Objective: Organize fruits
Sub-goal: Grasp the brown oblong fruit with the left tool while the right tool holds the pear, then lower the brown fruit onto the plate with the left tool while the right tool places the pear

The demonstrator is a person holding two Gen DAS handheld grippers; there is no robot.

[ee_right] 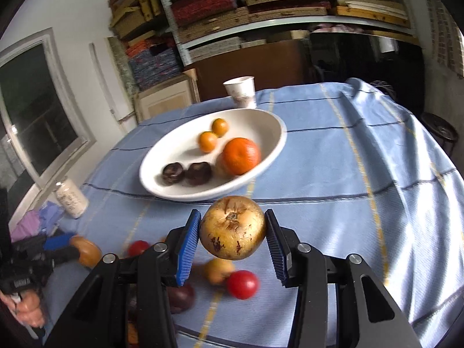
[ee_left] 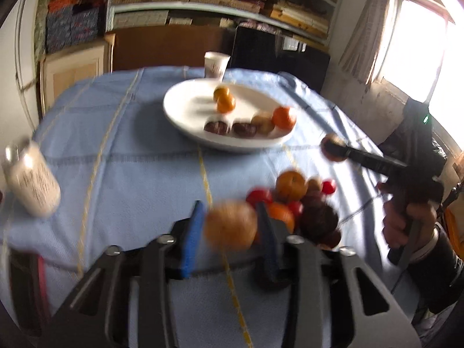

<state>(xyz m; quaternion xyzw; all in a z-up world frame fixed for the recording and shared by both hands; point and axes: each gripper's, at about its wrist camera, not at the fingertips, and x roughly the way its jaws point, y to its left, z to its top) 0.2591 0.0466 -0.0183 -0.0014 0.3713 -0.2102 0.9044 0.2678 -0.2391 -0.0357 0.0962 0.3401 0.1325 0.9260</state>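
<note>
In the left wrist view my left gripper (ee_left: 229,207) is shut on a blurred orange-brown round fruit (ee_left: 230,227), held above the blue cloth. Just right of it lies a pile of loose fruits (ee_left: 291,187): oranges, small red ones and dark ones. My right gripper (ee_right: 233,213) is shut on a yellow-brown speckled fruit (ee_right: 233,229), held in front of the white plate (ee_right: 174,150). The plate (ee_left: 185,104) carries an orange (ee_right: 240,156), two small orange fruits and two dark ones. Each gripper shows in the other's view, the right (ee_left: 333,148) and the left (ee_right: 72,246).
A paper cup (ee_right: 240,91) stands behind the plate. A white jar (ee_right: 71,200) sits at the cloth's left edge near purple items (ee_right: 34,223). A red fruit (ee_right: 242,284) and others lie under the right gripper. Shelves and a window are behind.
</note>
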